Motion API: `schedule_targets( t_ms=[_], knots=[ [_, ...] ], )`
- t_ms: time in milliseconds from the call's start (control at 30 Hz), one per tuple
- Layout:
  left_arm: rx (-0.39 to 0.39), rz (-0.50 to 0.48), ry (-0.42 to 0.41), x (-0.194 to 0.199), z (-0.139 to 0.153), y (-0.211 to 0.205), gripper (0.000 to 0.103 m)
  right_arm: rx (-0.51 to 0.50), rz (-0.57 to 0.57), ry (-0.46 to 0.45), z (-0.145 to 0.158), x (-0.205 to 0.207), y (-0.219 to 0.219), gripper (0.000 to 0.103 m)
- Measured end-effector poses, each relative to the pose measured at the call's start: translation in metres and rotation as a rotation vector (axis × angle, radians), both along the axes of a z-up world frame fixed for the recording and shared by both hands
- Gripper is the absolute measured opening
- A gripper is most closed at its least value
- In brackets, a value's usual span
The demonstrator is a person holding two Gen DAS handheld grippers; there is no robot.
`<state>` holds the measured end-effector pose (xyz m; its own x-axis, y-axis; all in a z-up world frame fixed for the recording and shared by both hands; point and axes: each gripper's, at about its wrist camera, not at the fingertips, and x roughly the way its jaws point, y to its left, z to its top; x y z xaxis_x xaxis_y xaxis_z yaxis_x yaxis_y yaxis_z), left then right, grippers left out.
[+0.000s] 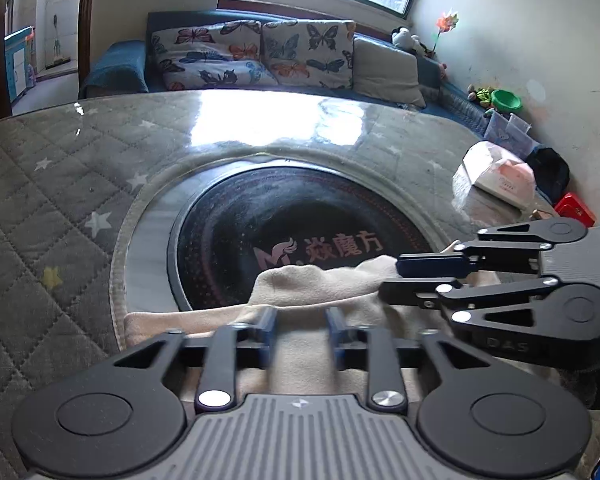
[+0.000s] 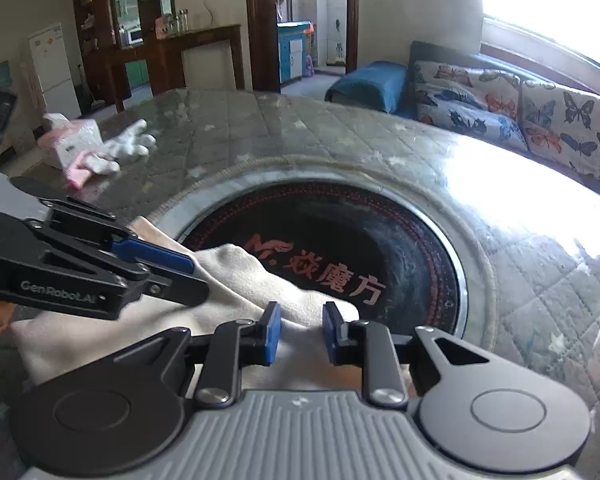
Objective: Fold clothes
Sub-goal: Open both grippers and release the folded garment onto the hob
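Note:
A cream-coloured garment [image 1: 316,292] lies bunched at the near edge of the table, partly over the black round hotplate [image 1: 300,240]. My left gripper [image 1: 302,332] is open, its blue pads [image 1: 268,330] apart just above the cloth. My right gripper [image 2: 298,332] is also open over the same garment [image 2: 240,280]. In the left wrist view the right gripper [image 1: 396,280] reaches in from the right over the cloth. In the right wrist view the left gripper [image 2: 196,280] reaches in from the left. Neither holds cloth.
The table has a grey quilted star-pattern cover [image 1: 60,200] under glass. A tissue pack and plastic bag [image 1: 496,180] sit at its right end. White gloves and a pink pack [image 2: 100,148] lie at the far left. A sofa with butterfly cushions [image 1: 260,56] stands behind.

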<state>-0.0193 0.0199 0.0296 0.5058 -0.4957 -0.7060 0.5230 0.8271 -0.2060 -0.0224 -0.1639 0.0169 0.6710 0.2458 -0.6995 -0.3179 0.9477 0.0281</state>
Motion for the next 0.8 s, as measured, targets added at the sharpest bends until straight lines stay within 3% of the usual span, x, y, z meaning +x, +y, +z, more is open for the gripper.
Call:
schedule_targets(
  t_ms=[200,400,500,667,800],
  knots=[
    [0.024,-0.048,-0.056,-0.038,0.008,0.004,0.071,-0.042,0.078,-0.008,0.005,-0.047,0.008,0.023],
    [0.046,-0.029,-0.093,-0.072,0.003,0.014,0.071,-0.123,0.093,-0.091,0.0,-0.086,0.02,0.023],
    [0.034,-0.018,-0.117,-0.086,0.006,0.022,0.071,-0.098,0.083,-0.116,0.007,-0.1,0.017,0.023],
    [0.06,-0.011,-0.121,-0.092,-0.007,0.021,0.071,-0.059,0.049,-0.078,-0.005,-0.106,0.01,0.023],
    [0.045,-0.003,-0.117,-0.091,-0.002,0.026,0.071,-0.047,0.041,-0.115,0.009,-0.115,0.006,0.023]
  ],
)
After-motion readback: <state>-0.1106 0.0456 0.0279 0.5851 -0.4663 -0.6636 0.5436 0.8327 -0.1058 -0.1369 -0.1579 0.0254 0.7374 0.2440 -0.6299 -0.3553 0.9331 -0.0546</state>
